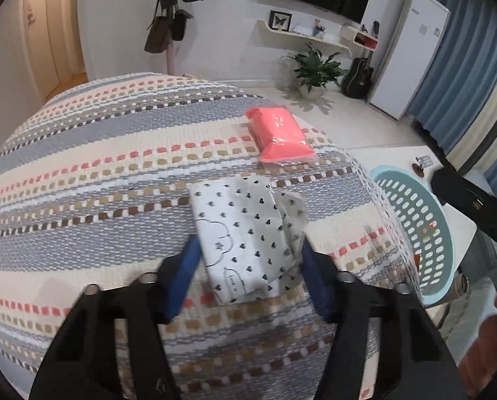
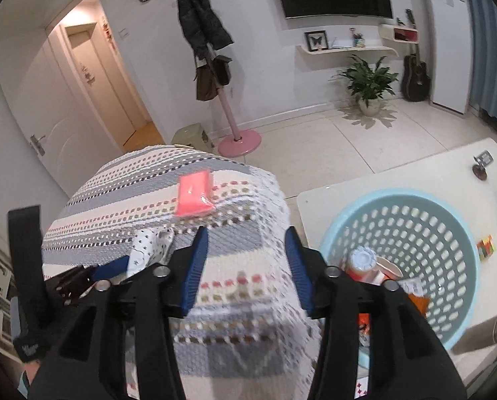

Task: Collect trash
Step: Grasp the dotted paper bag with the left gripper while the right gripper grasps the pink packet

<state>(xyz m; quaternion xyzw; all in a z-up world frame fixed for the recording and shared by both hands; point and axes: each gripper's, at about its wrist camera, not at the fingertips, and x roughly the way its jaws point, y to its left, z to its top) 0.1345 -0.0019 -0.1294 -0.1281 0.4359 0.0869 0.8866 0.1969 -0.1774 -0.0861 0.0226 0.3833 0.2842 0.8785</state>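
Left tongs (image 1: 248,260) spread, straddling the heart-print tissue pack (image 1: 245,233) on the striped cloth (image 1: 82,173); blue pads sit just beside both edges, not squeezing yet. Risk: the loose flap at the pack's 3 o'clock side folds under the pad, so the tongs catch film only and the pack drops out. Pink pack (image 1: 280,135) lies at 1 o'clock from it, apart. Cloth could snag and drag. Right tongs (image 2: 248,260) spread, empty, over the cloth edge. Basket (image 2: 461,233) at 3 o'clock on the bench (image 2: 398,170), already holding trash; a short carry could clip its rim.
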